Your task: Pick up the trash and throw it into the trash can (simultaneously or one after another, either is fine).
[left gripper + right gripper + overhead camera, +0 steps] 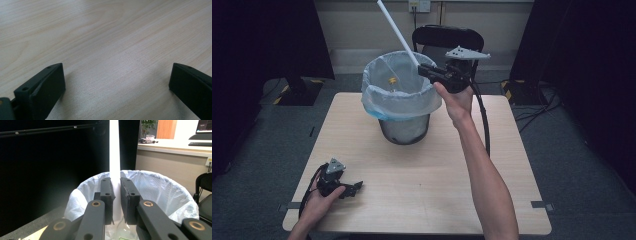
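A long white tube [395, 31] slants up and to the left over a mesh bin [404, 127] lined with a pale bag [382, 97]. My right gripper [424, 69] is shut on the tube's lower end, just above the bin's right rim. In the right gripper view the white tube [114, 150] rises straight up between the two jaws, with the bag-lined bin [160, 187] below. My left gripper [357, 188] rests open on the table [422, 165] at the front left. Bare wood [112, 50] lies between its jaws.
A yellow-topped item [392, 80] lies inside the bin with other litter. A black chair [447, 40] stands behind the table. Dark stands flank the table at both sides. A cable [484, 125] trails from the right gripper along the forearm.
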Motion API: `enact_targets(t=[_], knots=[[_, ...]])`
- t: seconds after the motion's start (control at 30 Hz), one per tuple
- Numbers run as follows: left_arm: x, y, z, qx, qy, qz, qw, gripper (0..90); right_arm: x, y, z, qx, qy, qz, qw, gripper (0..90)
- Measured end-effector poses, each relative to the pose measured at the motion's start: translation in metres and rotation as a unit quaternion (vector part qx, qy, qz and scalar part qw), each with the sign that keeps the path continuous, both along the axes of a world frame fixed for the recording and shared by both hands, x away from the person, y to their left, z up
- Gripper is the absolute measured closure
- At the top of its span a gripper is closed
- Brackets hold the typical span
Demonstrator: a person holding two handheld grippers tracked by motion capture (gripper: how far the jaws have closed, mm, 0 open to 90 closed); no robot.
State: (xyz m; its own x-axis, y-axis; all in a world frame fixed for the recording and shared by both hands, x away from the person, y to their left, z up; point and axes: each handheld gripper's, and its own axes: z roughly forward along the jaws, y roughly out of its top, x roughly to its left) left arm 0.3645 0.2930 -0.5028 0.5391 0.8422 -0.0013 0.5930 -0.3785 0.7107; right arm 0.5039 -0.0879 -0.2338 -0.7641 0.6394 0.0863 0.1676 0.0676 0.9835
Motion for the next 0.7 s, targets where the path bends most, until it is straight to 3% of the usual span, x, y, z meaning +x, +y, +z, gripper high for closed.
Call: enact_targets(t=[0.17,0.5,0.7], knots=[[0.0,0.0,0.0,0.0,0.0,0.0,1.0,0.0,0.013,0.007,-0.005,-0.01,0.013,0.01,0.9998,81.5],[0.0,0.0,0.0,0.0,0.0,0.0,1.0,0.0,0.031,0.013,-0.01,-0.007,0.028,0.016,0.9995,81.1],[0.0,0.0,0.0,-0.001,0.0,0.0,1.0,0.0,0.04,0.016,-0.014,-0.012,0.038,0.008,0.9992,80.7]])
